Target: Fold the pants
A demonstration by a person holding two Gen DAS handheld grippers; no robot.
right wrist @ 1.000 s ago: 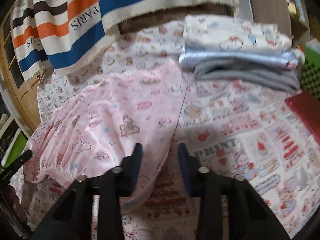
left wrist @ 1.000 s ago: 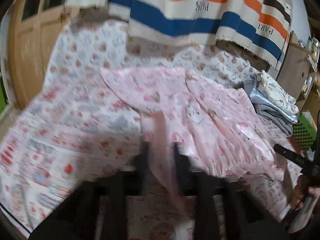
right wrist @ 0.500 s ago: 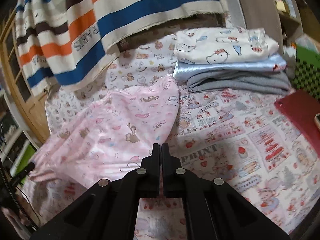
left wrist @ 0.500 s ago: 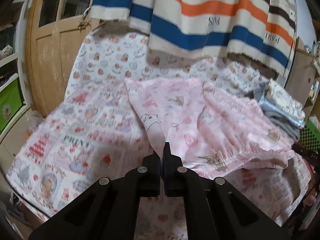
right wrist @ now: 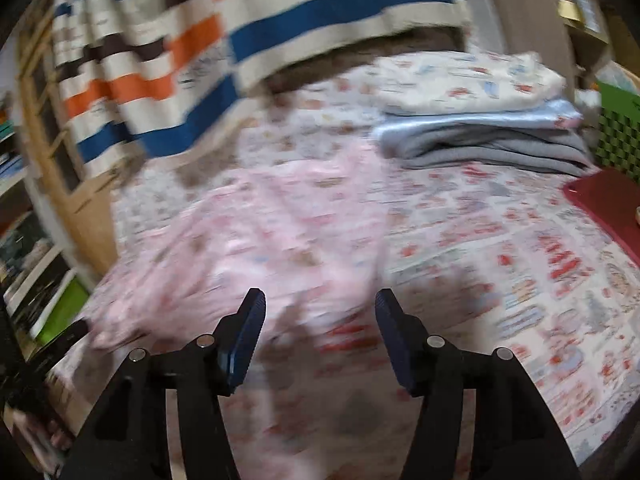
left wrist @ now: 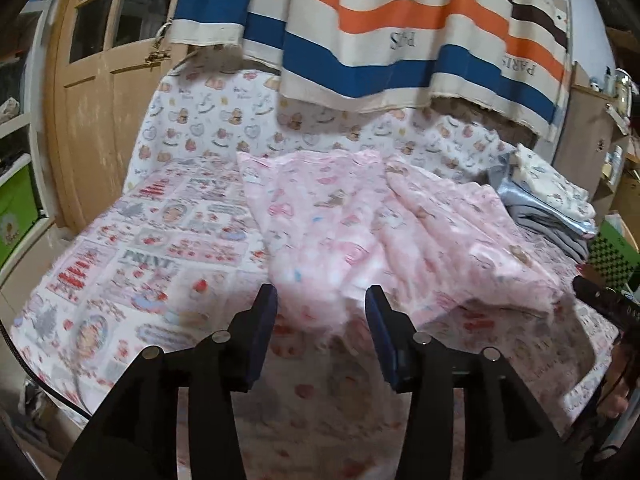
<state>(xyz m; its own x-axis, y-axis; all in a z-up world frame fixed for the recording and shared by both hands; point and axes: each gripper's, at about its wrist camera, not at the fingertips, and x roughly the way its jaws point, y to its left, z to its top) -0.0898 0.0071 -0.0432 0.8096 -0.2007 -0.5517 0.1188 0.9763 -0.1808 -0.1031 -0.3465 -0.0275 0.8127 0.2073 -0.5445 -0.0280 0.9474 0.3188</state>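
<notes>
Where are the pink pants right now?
The pink pants lie spread on the patterned bedsheet, just ahead of both open tongs. The stack of folded clothes sits beyond them, toward the right in both views.

printed bedsheet (left wrist: 152,264), pink pants (left wrist: 360,232), folded stack (right wrist: 480,120)

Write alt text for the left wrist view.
The open left gripper hovers over the near edge of crumpled pink pants lying on a cartoon-print bedsheet. A striped blanket hangs behind, and a stack of folded clothes sits at the right.
</notes>
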